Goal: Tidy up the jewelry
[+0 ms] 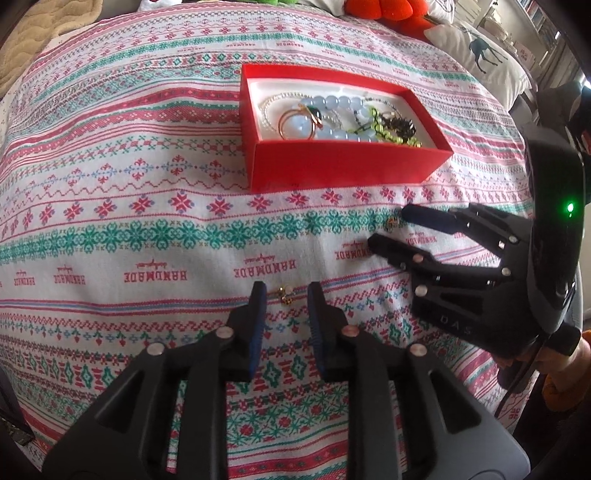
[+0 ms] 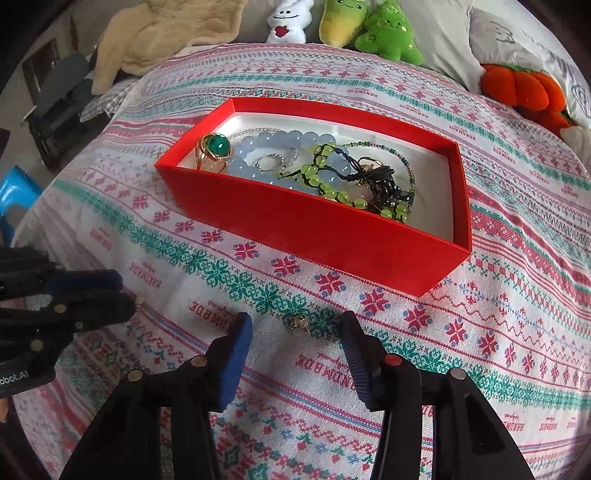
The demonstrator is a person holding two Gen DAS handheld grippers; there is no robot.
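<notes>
A small gold earring (image 1: 285, 295) lies on the patterned cloth between the fingers of my left gripper (image 1: 286, 288), which stands open around it without touching. A second gold earring (image 2: 298, 324) lies on the cloth between the wide-apart fingers of my right gripper (image 2: 295, 319), also open. Beyond both stands a red box (image 1: 347, 166) holding a pale blue bead bracelet (image 1: 332, 101), a green bead bracelet (image 2: 325, 166), a gold ring with a green stone (image 2: 216, 147) and thin chains. Each wrist view shows the other gripper from the side: the right gripper (image 1: 388, 226) and the left gripper (image 2: 125, 291).
The patterned cloth (image 2: 480, 332) covers a bed. Plush toys (image 2: 388, 33) and an orange plush (image 2: 524, 88) line the far edge, with pillows (image 1: 484, 55) to the right. A cream blanket (image 2: 159, 33) lies at the back left.
</notes>
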